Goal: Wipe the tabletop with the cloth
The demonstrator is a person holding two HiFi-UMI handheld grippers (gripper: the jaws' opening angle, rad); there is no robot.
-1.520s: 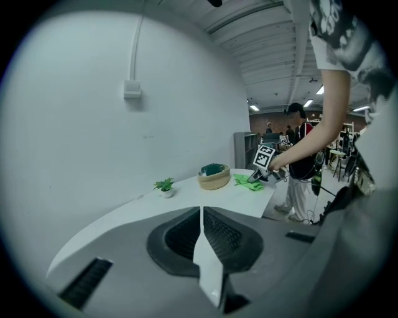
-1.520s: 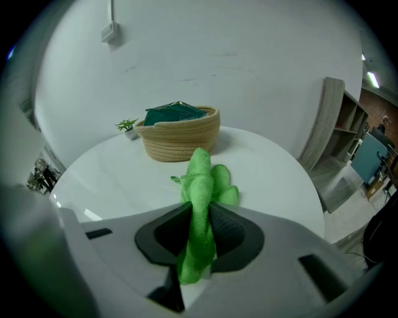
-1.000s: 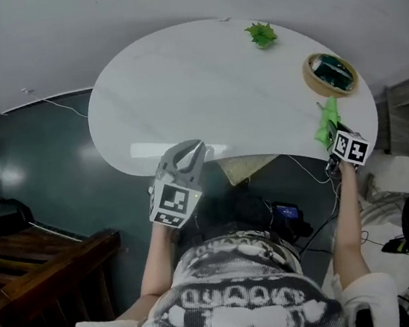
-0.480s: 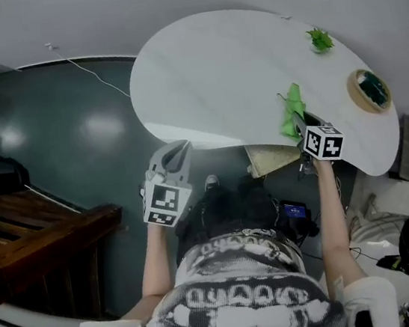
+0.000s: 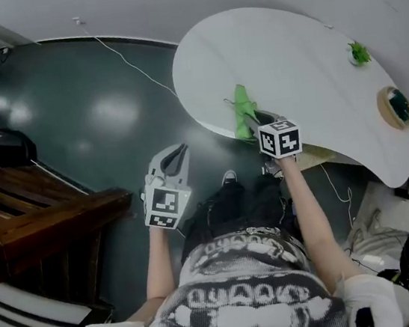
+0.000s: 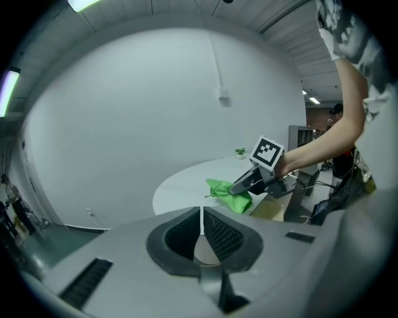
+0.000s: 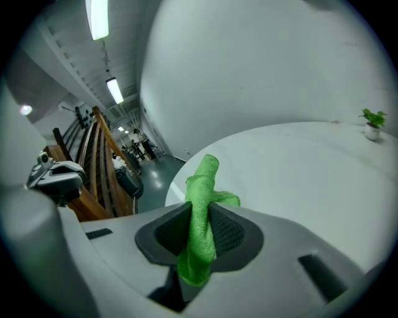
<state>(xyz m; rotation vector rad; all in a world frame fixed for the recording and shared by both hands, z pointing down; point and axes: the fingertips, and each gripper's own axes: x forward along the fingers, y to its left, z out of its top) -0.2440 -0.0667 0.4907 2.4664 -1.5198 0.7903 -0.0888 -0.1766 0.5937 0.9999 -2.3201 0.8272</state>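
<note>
A bright green cloth (image 5: 243,111) lies bunched on the near left edge of the white oval tabletop (image 5: 304,69). My right gripper (image 5: 251,126) is shut on the cloth (image 7: 200,217), which sticks up between its jaws over the tabletop (image 7: 298,168). The left gripper (image 5: 175,156) hangs off the table to the left, above the dark floor, with its jaws closed on nothing. From the left gripper (image 6: 202,222) view, the cloth (image 6: 227,192) and the right gripper (image 6: 249,182) show ahead at the table edge.
A small green plant (image 5: 360,53) and a round wooden-rimmed dish (image 5: 395,106) stand at the table's far right. Wooden stairs (image 5: 24,222) run along the left. A cable (image 5: 126,60) crosses the dark floor. Clutter lies on the floor at the lower right.
The right gripper has dragged the cloth leftward along the table's near edge, from the right end by the dish to the left end. The left gripper stayed off the table.
</note>
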